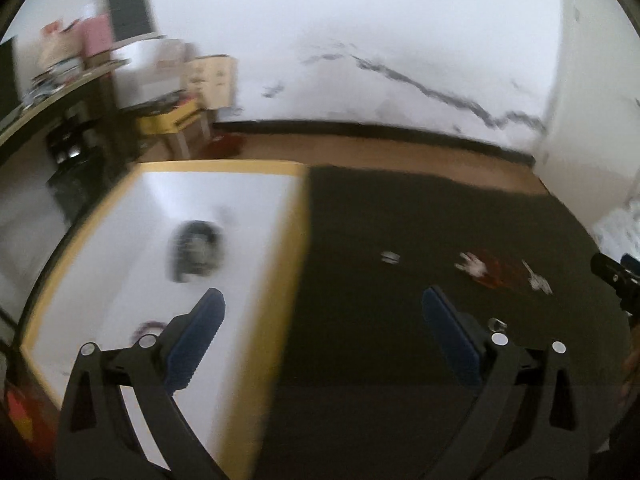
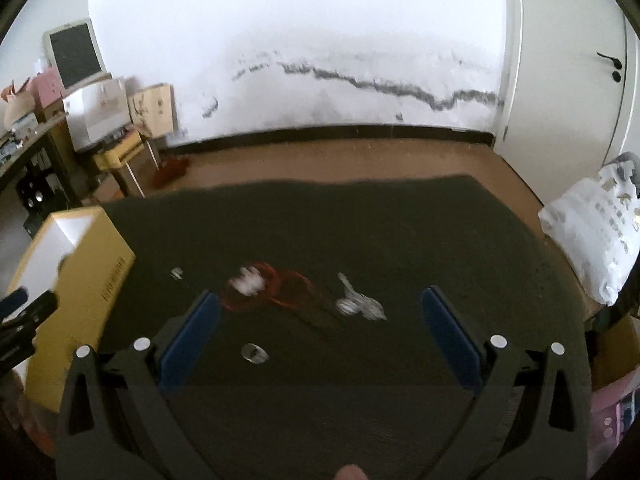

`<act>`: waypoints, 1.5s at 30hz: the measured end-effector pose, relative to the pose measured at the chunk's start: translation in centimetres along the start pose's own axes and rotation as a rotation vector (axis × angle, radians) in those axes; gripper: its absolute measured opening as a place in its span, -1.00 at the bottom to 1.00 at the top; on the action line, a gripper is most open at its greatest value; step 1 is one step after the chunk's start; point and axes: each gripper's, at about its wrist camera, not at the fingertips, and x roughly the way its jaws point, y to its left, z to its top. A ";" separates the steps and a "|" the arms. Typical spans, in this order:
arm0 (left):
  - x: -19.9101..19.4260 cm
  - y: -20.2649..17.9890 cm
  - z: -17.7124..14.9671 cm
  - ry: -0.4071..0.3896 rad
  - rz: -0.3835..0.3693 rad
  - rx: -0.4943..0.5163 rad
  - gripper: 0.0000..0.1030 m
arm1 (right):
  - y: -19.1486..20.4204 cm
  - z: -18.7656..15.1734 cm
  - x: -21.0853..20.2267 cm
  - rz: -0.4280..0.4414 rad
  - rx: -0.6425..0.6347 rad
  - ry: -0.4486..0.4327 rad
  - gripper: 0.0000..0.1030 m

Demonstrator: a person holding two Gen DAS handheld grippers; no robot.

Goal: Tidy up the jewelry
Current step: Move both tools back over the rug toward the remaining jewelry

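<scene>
A yellow box with a white inside stands on the left of a dark mat. A dark round piece and a blurred purple piece lie in the box. My left gripper hangs open and empty over the box's right wall. On the mat lie a red cord, a white beaded piece, a silver piece, a small silver bit and a ring. My right gripper is open and empty just above these, with the ring nearest its left finger.
A white plastic bag sits on the wooden floor right of the mat. Cluttered shelves and cardboard boxes stand at the far left by the wall. The left gripper shows at the box's near side.
</scene>
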 end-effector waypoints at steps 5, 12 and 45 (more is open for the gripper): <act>3.6 -5.2 -0.1 0.043 -0.042 0.016 0.87 | -3.1 -0.9 1.1 0.035 0.030 0.040 0.89; 8.3 -7.4 -0.2 0.088 0.005 0.055 0.87 | -4.3 -1.3 2.3 0.054 0.038 0.055 0.89; 17.7 -7.1 0.8 0.113 0.058 -0.001 -0.67 | -4.5 -0.4 5.4 0.113 0.085 0.074 0.89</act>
